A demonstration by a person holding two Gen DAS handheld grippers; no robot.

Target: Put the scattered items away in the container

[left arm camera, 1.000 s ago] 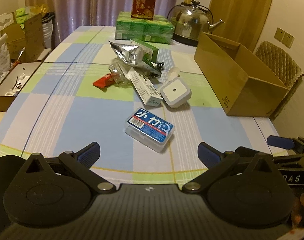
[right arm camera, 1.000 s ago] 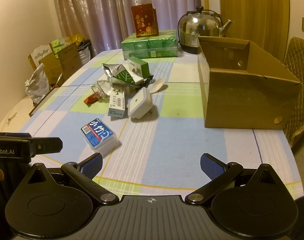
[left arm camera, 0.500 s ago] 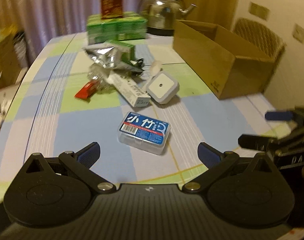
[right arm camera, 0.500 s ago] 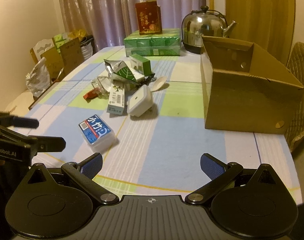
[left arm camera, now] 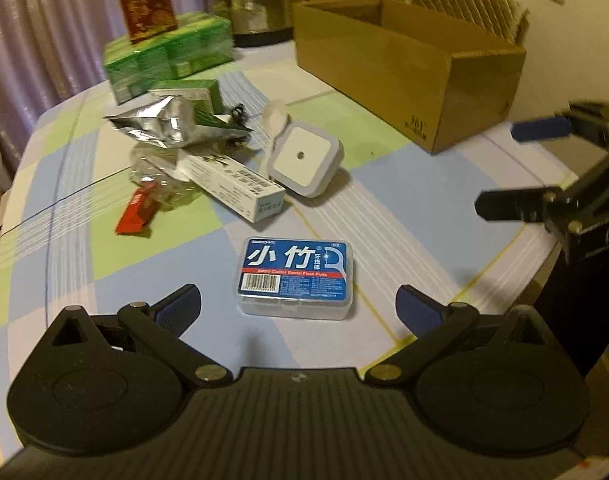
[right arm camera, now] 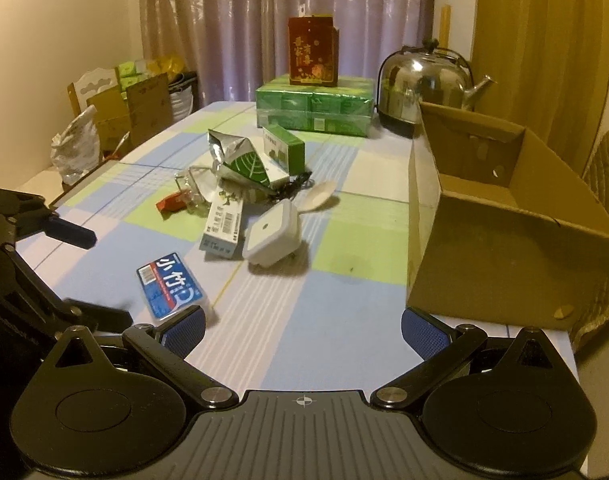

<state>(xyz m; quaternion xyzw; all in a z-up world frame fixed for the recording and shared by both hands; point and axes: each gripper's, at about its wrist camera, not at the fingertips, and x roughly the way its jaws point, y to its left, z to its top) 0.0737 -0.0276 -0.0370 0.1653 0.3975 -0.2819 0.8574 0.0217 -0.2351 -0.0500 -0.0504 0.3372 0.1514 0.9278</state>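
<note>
Left gripper (left arm camera: 298,306): jaws spread wide and holding nothing; it hovers low over the table, with the floss box at 12 o'clock, just ahead of the gap between its blue pads.
Red packet (left arm camera: 136,215): lies flat at 11 o'clock from the left gripper, at the left edge of the pile.
Foil bag (left arm camera: 160,128): crumpled, at the far side of the pile, leaning on a green carton (left arm camera: 192,94).
Long white box (left arm camera: 234,186): lies flat at the front of the pile, its end just beside the white square plug.
Floss box (left arm camera: 296,276): blue label up, flat on the checked cloth, apart from the pile and nearest to the left gripper; judged the first thing to be picked up.
White square plug (left arm camera: 302,160): rests tilted at 12 o'clock beyond the floss box, with a white spoon (right arm camera: 318,196) just behind it.
Right gripper (right arm camera: 302,330): jaws spread wide, empty, over bare cloth with the cardboard box at 2 o'clock.
Cardboard box (right arm camera: 504,240): open-topped, at the right side of the table; as far as its inside shows, nothing lies in it.
Progress: judged barely started, with every scattered thing on the table and none gripped.
Left to do: grip each thing in turn and carry it right into the cardboard box.
</note>
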